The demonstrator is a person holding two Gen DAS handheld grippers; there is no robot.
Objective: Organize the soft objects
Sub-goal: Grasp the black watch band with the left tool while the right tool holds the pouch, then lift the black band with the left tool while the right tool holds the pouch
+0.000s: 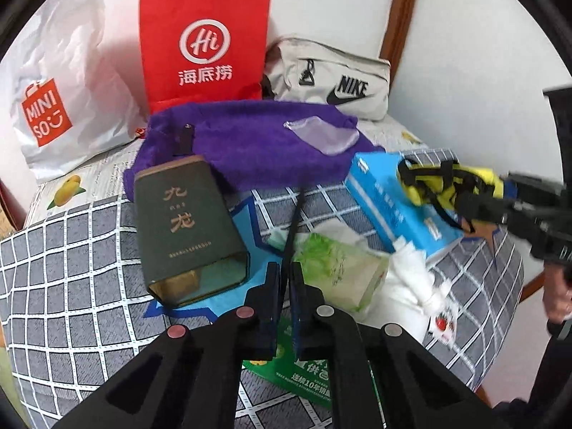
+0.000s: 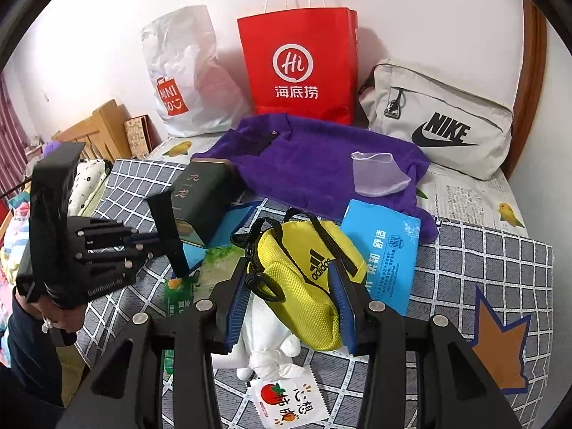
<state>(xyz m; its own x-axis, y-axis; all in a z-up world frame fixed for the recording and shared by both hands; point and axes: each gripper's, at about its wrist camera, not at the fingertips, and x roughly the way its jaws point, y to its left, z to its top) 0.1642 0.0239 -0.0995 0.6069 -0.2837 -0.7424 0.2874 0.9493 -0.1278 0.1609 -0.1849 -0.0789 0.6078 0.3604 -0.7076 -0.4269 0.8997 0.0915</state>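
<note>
Though blurred leftward, adidas pouch (image 2: 304,271) logo rightward

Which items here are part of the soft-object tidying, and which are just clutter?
In play:
yellow Adidas pouch, clamped in the right gripper
black strap, pinched by the left gripper
purple towel
white plush

Lying about:
green tin
blue tissue pack
red Haidilao bag
Miniso bag

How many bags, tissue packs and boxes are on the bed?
Bags: 4 (white Miniso bag, red paper bag, grey Nike bag, yellow pouch)
Tissue packs: 2 (blue pack, green pack)
Boxes: 1 (dark green box)
Total: 7
</note>
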